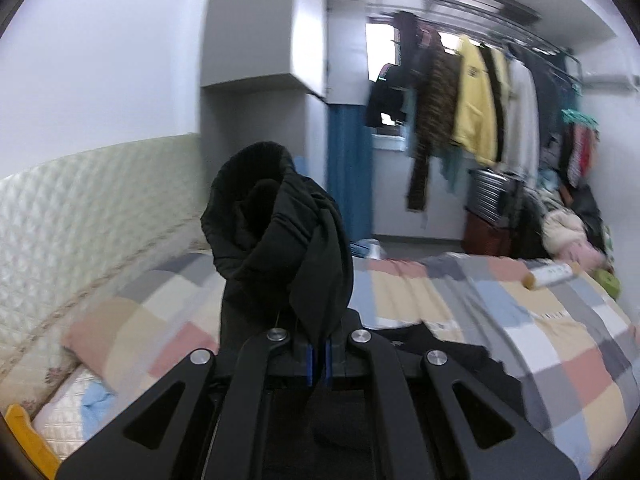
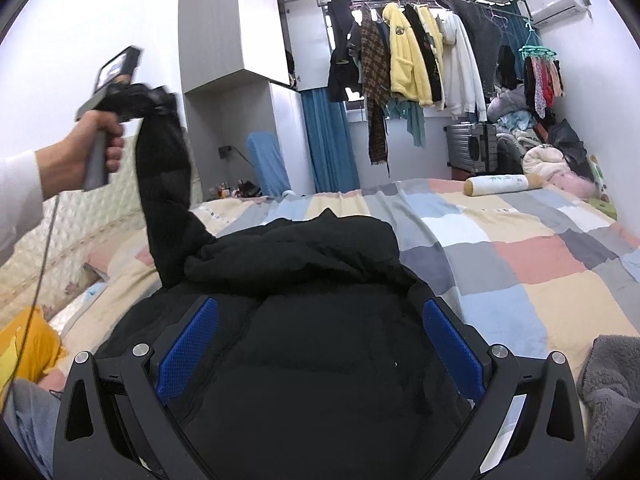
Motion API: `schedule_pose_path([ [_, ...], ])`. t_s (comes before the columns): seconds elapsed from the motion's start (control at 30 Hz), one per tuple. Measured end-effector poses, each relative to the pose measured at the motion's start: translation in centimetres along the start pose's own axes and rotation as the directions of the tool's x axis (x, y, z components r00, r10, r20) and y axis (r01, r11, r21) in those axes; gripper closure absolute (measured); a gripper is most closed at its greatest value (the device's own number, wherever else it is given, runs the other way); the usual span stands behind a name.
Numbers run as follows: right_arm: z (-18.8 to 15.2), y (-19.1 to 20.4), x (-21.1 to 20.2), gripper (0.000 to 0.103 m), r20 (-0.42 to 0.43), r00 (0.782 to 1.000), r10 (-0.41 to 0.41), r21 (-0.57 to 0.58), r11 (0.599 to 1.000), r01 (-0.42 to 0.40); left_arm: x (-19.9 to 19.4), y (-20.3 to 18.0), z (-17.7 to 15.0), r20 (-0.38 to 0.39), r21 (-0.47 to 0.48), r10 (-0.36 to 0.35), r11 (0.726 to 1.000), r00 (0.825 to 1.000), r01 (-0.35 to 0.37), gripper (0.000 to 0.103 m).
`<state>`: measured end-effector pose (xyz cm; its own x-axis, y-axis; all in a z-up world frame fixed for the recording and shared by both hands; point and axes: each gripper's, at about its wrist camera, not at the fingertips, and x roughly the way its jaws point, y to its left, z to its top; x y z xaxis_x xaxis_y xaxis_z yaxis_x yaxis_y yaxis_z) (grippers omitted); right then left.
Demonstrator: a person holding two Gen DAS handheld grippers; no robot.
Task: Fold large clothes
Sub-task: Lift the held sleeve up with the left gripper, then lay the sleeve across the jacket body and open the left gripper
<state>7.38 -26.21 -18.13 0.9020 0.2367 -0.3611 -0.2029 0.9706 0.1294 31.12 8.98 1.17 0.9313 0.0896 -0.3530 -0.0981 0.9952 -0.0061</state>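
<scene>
A large black padded jacket [image 2: 312,320] lies bunched on the patchwork bed cover [image 2: 520,248]. My left gripper [image 1: 319,354] is shut on the jacket's sleeve [image 1: 276,216] and holds it up in the air; the cuff end sticks up past the fingers. In the right wrist view the left gripper [image 2: 160,98] is raised at the upper left, with the sleeve [image 2: 168,184] hanging down from it to the jacket body. My right gripper [image 2: 320,340] is open, its blue pads [image 2: 188,344] wide apart, just above the jacket body.
A quilted headboard [image 1: 80,216] runs along the left. A rolled bolster [image 2: 504,184] lies at the bed's far side. A rack of hanging clothes [image 2: 420,60] and a suitcase [image 2: 472,148] stand behind. A grey fleece [image 2: 612,392] is at the right, yellow cloth [image 2: 28,352] at the left.
</scene>
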Motion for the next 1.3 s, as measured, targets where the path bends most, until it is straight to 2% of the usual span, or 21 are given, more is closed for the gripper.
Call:
schedule_pose_path([
  [0.13, 0.0, -0.6, -0.2, 0.000, -0.036, 0.999, -0.015, 0.012, 1.000, 0.015, 1.2, -5.5, -1.5, -0.047, 0.065, -0.060, 0.996, 0.997, 0.064, 0.100],
  [0.23, 0.2, -1.9, -0.8, 0.000, -0.058, 0.998, 0.011, 0.055, 0.998, -0.008, 2.2, -9.1, -3.4, -0.084, 0.108, -0.124, 0.985, 0.989, 0.133, 0.100],
  [0.37, 0.8, -2.8, -2.0, 0.000, -0.027, 1.000, -0.008, 0.032, 0.999, 0.009, 3.6, -12.0, -5.4, -0.116, 0.091, -0.186, 0.976, 0.976, 0.197, 0.100],
  [0.47, 0.9, -3.6, -2.4, 0.000, -0.015, 1.000, -0.016, 0.016, 1.000, 0.017, 4.5, -13.1, -7.4, -0.131, 0.043, -0.219, 0.973, 0.967, 0.227, 0.100],
  [0.57, 0.8, -4.9, -2.2, 0.000, -0.022, 1.000, -0.001, 0.055, 0.998, 0.002, 5.6, -14.3, -9.5, -0.148, 0.013, -0.255, 0.966, 0.956, 0.259, 0.100],
  [0.73, 0.6, -6.7, -2.0, 0.000, -0.038, 0.999, 0.022, 0.127, 0.992, -0.017, 7.1, -16.8, -13.0, -0.185, 0.018, -0.310, 0.948, 0.933, 0.318, 0.100],
  [0.87, 0.7, -6.7, -2.4, 0.000, -0.020, 1.000, -0.001, 0.099, 0.995, 0.003, 8.6, -18.6, -14.8, -0.220, 0.016, -0.312, 0.946, 0.924, 0.323, 0.099],
  [1.1, 0.4, -7.6, -1.5, 0.000, -0.051, 0.998, 0.026, 0.131, 0.991, -0.019, 11.0, -20.6, -18.0, -0.289, 0.000, -0.315, 0.944, 0.904, 0.329, 0.099],
  [1.2, 0.3, -7.8, -1.4, 0.000, -0.047, 0.998, 0.033, 0.142, 0.990, -0.026, 11.5, -21.1, -19.1, -0.307, -0.002, -0.313, 0.944, 0.899, 0.329, 0.099],
  [1.3, 0.1, -7.6, -0.9, 0.000, -0.059, 0.998, 0.036, 0.132, 0.991, -0.028, 11.2, -21.2, -19.0, -0.307, -0.009, -0.305, 0.948, 0.902, 0.318, 0.099],
])
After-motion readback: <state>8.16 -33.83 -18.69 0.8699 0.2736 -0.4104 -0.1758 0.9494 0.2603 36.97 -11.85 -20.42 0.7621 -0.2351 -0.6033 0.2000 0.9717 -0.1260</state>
